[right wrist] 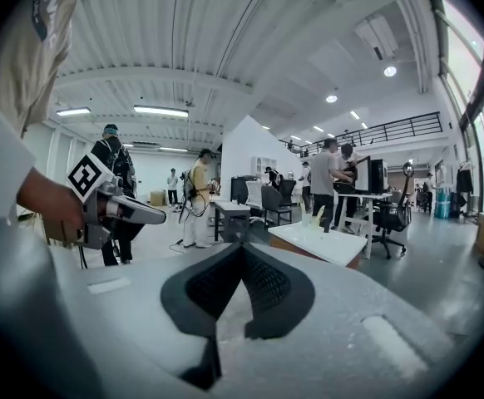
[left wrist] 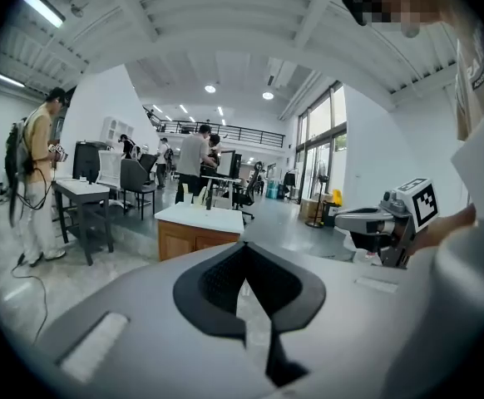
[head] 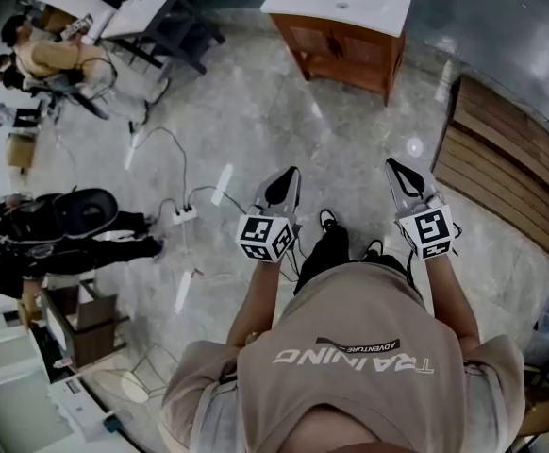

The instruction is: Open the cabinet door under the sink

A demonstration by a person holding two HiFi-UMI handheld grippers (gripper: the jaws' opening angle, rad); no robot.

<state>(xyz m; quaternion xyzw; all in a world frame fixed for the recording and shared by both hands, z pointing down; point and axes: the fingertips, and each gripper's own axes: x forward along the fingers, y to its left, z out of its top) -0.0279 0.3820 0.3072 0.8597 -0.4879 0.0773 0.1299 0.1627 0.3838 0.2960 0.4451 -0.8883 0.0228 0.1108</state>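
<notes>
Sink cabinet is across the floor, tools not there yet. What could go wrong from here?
The left tool and right tool are both shut and empty; unless one opens before it reaches the sink cabinet, it may only bump the door. The door handles are too small to make out from here, so the aim could be off. A power strip and loose cables lie on the floor left of the path: a trip risk.
</notes>
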